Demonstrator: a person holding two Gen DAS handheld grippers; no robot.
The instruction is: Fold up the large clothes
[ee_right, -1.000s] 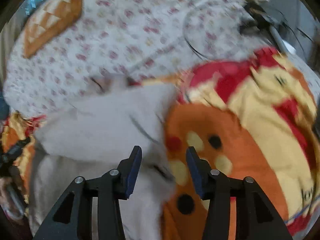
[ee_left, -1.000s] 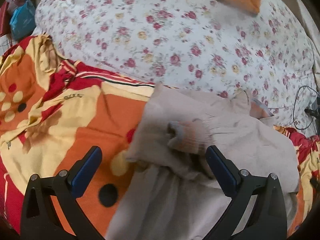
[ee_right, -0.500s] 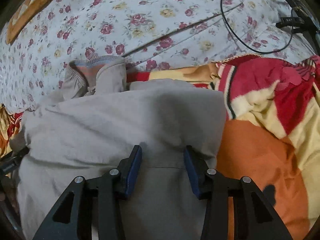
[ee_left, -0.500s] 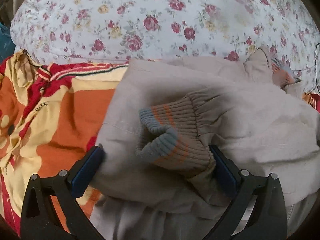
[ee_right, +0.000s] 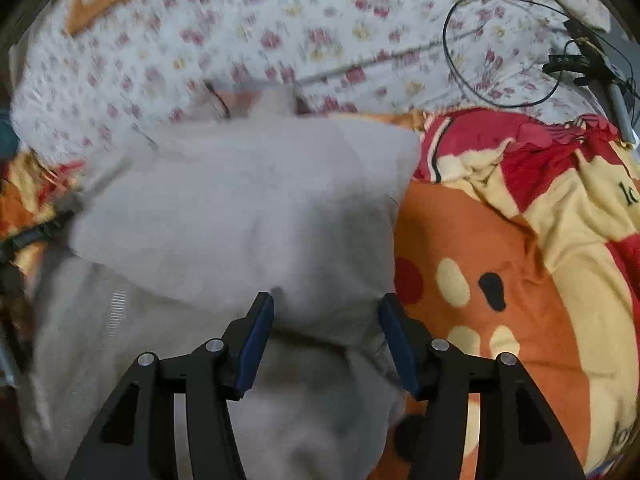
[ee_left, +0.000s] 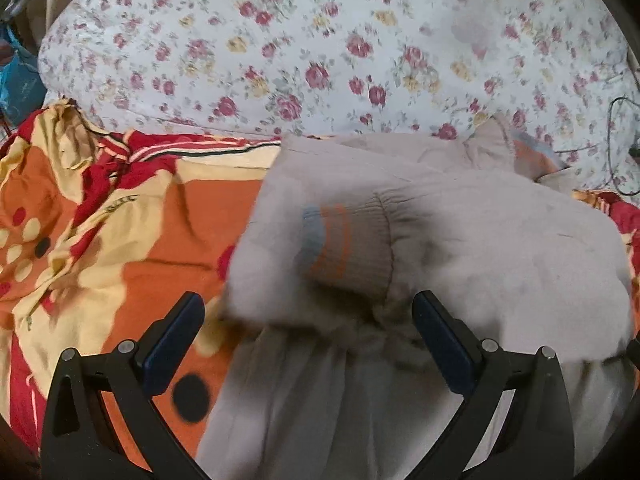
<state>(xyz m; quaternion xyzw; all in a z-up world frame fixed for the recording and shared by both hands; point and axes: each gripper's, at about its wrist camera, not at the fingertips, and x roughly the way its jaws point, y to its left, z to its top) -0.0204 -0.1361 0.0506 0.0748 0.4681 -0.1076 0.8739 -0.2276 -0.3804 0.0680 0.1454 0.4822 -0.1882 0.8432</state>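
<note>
A beige sweatshirt (ee_left: 480,240) lies folded on an orange, red and yellow blanket (ee_left: 120,220). Its ribbed cuff (ee_left: 344,240), with a blue and orange stripe, rests on top of the folded part. My left gripper (ee_left: 308,336) is open and empty, with its jaws either side of the fold edge below the cuff. In the right wrist view the sweatshirt (ee_right: 240,208) fills the middle. My right gripper (ee_right: 326,328) is open and empty over its right front edge. The collar (ee_right: 248,100) shows at the far side.
A white floral duvet (ee_left: 320,48) lies behind the sweatshirt. A black cable (ee_right: 500,52) and a plug (ee_right: 572,60) lie on it at the far right. The blanket (ee_right: 520,260) spreads to the right. A blue bag (ee_left: 16,80) sits at the far left.
Both grippers have drawn back from the sweatshirt. The right gripper has opened wider. The cuff now lies flatter on the folded part.
</note>
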